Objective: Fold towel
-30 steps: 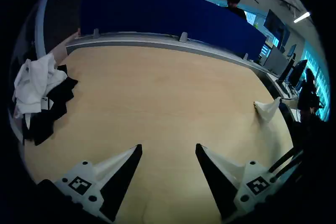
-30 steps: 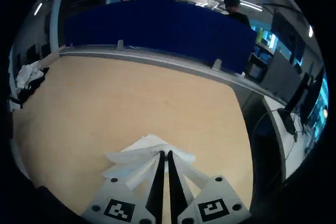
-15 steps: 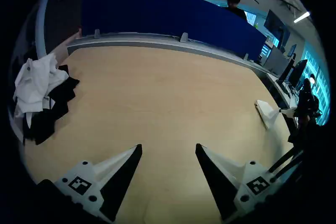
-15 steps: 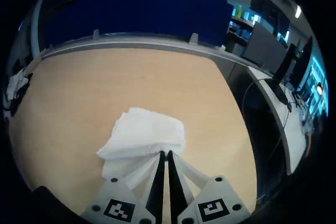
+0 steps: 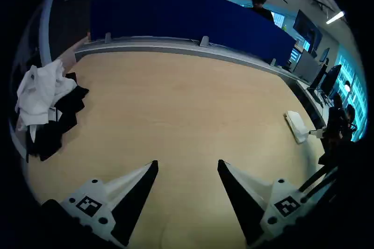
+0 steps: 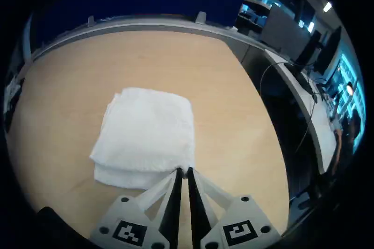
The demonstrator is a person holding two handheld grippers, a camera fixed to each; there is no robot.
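One folded towel (image 6: pixel 145 137) pinched by right tool (image 6: pixel 183 170); left tool (image 5: pixel 187 167) gapes.

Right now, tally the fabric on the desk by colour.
White: 2 (folded towel, crumpled cloth)
Black: 1 (black cloth heaped under the crumpled one; separate pieces cannot be told apart)
Total: 3
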